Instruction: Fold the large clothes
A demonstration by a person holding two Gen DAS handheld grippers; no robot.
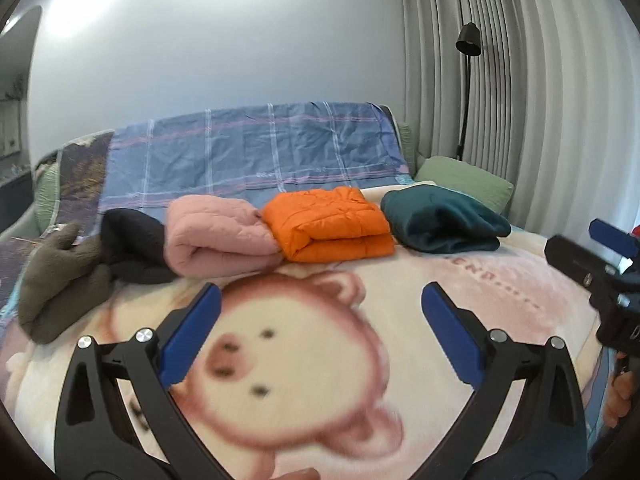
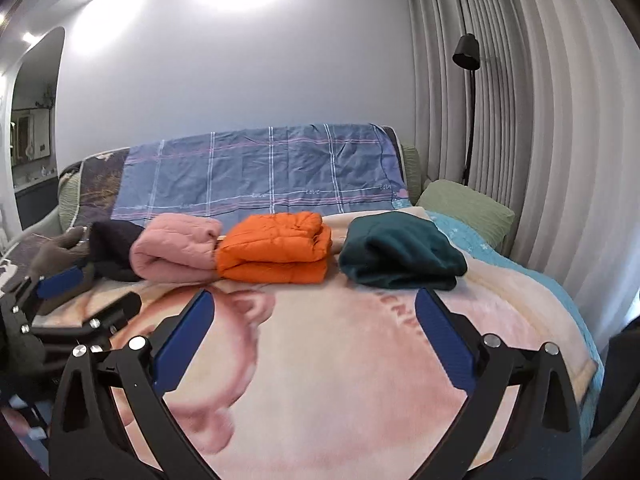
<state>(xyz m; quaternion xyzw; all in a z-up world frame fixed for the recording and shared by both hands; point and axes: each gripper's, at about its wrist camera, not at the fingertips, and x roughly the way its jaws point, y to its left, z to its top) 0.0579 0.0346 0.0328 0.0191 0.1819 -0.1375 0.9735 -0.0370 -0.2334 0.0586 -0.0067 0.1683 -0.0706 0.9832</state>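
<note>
Several folded garments lie in a row across the bed: an olive fleece [image 1: 60, 284], a black one [image 1: 134, 250], a pink quilted jacket [image 1: 218, 242], an orange puffer jacket [image 1: 332, 224] and a dark green sweater [image 1: 444, 218]. The right wrist view shows the pink jacket [image 2: 176, 250], the orange jacket [image 2: 276, 250] and the green sweater [image 2: 400, 254]. My left gripper [image 1: 320, 300] is open and empty above the pig-print blanket [image 1: 304, 368], short of the row. My right gripper [image 2: 314, 306] is open and empty, also short of the row.
A blue plaid sheet [image 1: 256, 152] covers the headboard behind the clothes. A green pillow [image 1: 464, 182] lies at the back right. Grey curtains [image 1: 520, 80] and a black floor lamp [image 1: 468, 40] stand to the right. The right gripper's body [image 1: 600, 276] shows at the left view's right edge.
</note>
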